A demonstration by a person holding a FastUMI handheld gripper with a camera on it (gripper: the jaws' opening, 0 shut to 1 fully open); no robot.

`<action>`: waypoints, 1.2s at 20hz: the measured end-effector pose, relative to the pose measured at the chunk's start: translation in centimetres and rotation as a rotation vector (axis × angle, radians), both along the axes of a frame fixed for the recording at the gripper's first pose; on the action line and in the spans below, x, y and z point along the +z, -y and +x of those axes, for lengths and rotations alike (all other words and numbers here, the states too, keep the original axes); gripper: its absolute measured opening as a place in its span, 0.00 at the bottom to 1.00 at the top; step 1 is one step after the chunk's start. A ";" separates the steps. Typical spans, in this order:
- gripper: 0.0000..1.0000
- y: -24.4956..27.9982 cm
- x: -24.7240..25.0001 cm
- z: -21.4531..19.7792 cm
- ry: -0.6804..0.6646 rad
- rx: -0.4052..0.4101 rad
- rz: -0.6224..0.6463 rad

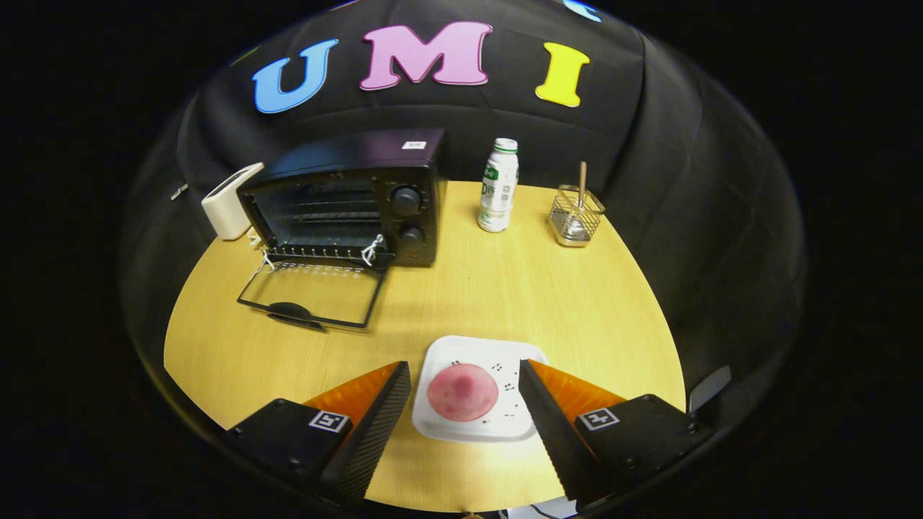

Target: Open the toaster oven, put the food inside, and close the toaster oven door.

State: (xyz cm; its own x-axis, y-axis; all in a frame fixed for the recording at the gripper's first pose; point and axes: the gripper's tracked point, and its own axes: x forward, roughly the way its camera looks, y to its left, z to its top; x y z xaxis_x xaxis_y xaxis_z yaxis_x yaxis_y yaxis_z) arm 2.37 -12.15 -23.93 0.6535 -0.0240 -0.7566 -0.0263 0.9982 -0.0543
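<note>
Pale wood forms the round table (505,288), the biggest thing here, and everything else stands on it. Well beyond the fingers and off to their left sits the black toaster oven (353,194), its cavity exposed and a wire rack visible inside. Its glass door (310,292) is dropped fully open and lies flat on the tabletop, handle nearest the gripper. Tucked against the oven's far left side is a cream-coloured box (229,202); what it is cannot be made out from this angle.

The gripper (465,382) hangs low over the near part of the table with its jaws spread wide, gripping nothing. Between the two fingers lies a white square plate (497,429), its sides passing under or just beside the fingertips. On the middle of that plate rests the food (462,392), a round pinkish-red slice, lying in the gap between the jaws and touched by neither finger. Small dark specks dot the plate around it.

Far beyond the fingers, roughly straight ahead, stands a white bottle (498,186) with a green cap. To its right, ahead of the right finger, is a small wire basket (575,215) holding an upright stick.
</note>
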 end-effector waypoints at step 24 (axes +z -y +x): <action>0.94 10.3 -12.5 -3.2 -0.466 -0.148 0.090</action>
State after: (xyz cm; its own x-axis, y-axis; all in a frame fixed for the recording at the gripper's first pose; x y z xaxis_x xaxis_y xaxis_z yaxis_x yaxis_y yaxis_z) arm -0.83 -22.47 -36.42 0.2400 -0.0121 -0.9707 0.1145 0.9933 0.0159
